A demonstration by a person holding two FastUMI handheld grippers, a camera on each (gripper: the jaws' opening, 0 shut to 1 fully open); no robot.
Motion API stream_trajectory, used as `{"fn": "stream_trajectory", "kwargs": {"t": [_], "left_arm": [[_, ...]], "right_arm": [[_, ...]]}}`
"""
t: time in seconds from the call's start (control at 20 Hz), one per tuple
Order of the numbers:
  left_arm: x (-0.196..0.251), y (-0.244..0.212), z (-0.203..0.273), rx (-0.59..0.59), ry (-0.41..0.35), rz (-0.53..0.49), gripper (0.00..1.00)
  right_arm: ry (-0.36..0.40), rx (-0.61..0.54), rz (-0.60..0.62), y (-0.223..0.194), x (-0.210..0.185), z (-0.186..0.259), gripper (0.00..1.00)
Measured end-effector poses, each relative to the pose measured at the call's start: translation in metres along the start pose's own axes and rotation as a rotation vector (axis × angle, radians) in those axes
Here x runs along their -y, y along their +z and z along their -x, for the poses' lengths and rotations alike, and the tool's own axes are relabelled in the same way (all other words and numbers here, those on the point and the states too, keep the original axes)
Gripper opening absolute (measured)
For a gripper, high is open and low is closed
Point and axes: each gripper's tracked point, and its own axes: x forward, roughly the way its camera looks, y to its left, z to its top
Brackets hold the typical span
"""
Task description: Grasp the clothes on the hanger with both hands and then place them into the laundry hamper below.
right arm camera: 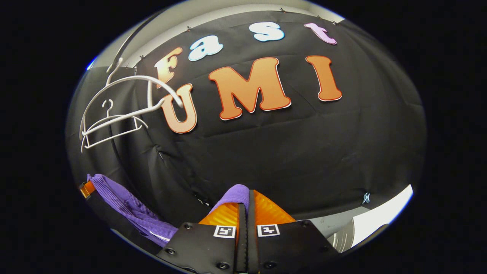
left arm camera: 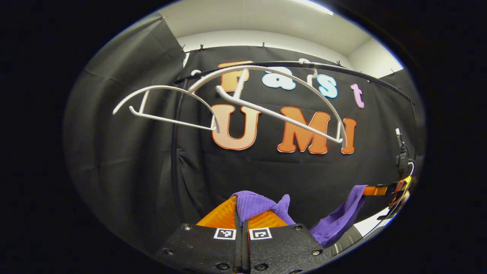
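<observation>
Pinched between the fingers of my left gripper [left arm camera: 242, 215] was a fold of the purple garment [left arm camera: 255, 203], the jaws closed tight on the cloth so it would not slip. My right gripper [right arm camera: 243, 213] was closed the same way on another bunch of that cloth, which showed just above its fingertips. I held the two ends apart, I judged, to keep the garment spread and slack between my hands for lowering. In the left gripper view it trailed off to my right toward the other gripper; in the right gripper view it hung away to the left. Two white hangers [left arm camera: 266, 102] hung bare on the black rail [left arm camera: 342, 70], above and well apart from the cloth. I saw no hamper.
</observation>
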Motion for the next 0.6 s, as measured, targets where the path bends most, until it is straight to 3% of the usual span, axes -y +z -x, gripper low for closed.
{"fn": "stream_trajectory", "kwargs": {"t": [0.6], "left_arm": [[0.126, -0.065, -0.017, -0.104, -0.164, -0.003, 0.00]], "right_arm": [[0.006, 0.027, 0.094, -0.044, -0.006, 0.040, 0.07]]}}
